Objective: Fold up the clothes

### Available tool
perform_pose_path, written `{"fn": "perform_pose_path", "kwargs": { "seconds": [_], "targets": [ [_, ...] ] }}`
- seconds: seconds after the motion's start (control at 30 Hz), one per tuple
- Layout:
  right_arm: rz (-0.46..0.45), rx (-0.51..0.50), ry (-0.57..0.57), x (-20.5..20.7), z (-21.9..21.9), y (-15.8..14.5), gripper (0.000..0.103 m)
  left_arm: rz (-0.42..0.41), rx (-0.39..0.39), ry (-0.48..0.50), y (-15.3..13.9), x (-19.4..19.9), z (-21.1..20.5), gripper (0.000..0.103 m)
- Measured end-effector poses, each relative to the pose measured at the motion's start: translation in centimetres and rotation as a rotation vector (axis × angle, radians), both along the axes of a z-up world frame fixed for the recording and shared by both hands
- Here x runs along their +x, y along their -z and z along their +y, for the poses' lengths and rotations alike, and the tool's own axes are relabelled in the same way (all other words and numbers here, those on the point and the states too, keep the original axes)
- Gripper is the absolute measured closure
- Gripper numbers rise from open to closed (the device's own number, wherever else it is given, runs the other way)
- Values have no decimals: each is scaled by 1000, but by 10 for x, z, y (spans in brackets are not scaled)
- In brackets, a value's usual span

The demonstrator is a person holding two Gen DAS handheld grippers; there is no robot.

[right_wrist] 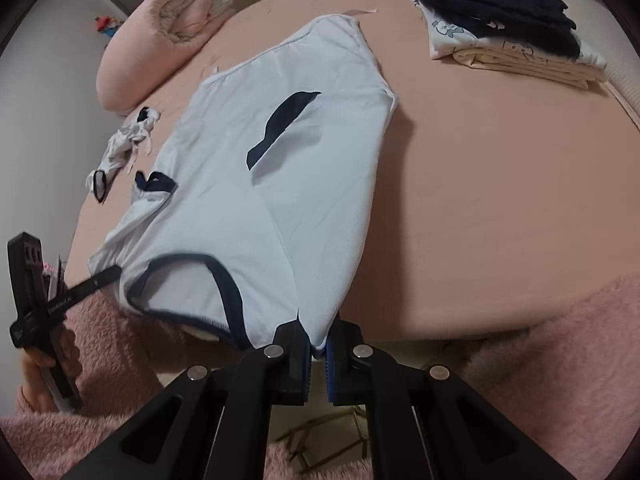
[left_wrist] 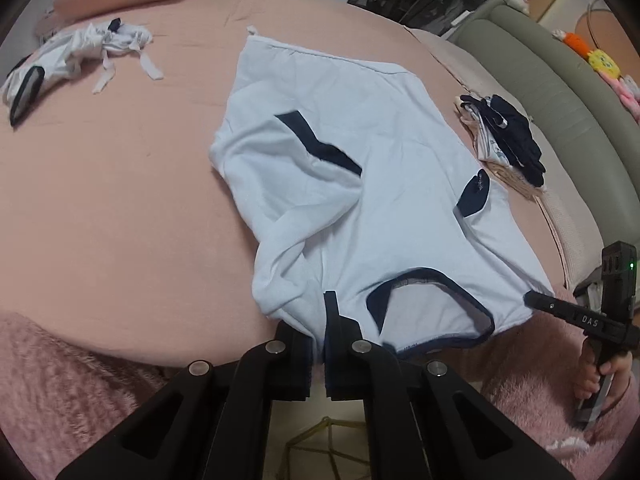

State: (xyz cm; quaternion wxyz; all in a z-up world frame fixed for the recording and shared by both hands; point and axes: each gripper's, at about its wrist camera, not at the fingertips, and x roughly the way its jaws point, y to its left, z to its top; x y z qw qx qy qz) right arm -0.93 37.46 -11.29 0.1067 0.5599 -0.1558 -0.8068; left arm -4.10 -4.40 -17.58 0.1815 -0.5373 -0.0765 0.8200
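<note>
A white T-shirt [left_wrist: 360, 128] with navy trim lies spread on the pink bed [left_wrist: 120, 200], its navy collar [left_wrist: 432, 276] nearest me. In the left wrist view my left gripper [left_wrist: 316, 320] is shut on the shoulder cloth left of the collar. The right gripper [left_wrist: 532, 298], held by a hand, pinches the other shoulder at the far right. In the right wrist view the right gripper [right_wrist: 318, 332] is shut on the T-shirt [right_wrist: 300, 180] at its near shoulder edge, and the left gripper [right_wrist: 114, 272] grips the opposite shoulder. The near edge of the shirt is lifted off the bed.
A stack of folded clothes [right_wrist: 508, 28] sits at the bed's far right. A crumpled white garment [right_wrist: 128, 140] lies at the left, beside a rolled pink duvet [right_wrist: 156, 36]. A fluffy pink blanket [left_wrist: 60, 380] covers the near edge. A grey-green padded rail [left_wrist: 560, 92] borders the right side.
</note>
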Motion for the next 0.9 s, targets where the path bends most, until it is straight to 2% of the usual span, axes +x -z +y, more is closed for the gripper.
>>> {"fn": "perform_pose_path", "kwargs": {
  "seconds": [0.3, 0.53, 0.67, 0.9],
  "targets": [
    [-50, 4, -27, 20, 3, 4, 100, -66, 3, 38, 8, 21, -6, 101],
    [-67, -51, -44, 40, 3, -2, 100, -96, -11, 80, 8, 30, -6, 101],
    [-88, -108, -15, 25, 4, 2, 100, -126, 12, 105, 11, 21, -3, 101],
    [16, -198, -24, -27, 8, -42, 100, -144, 129, 105, -17, -33, -11, 100]
  ]
}}
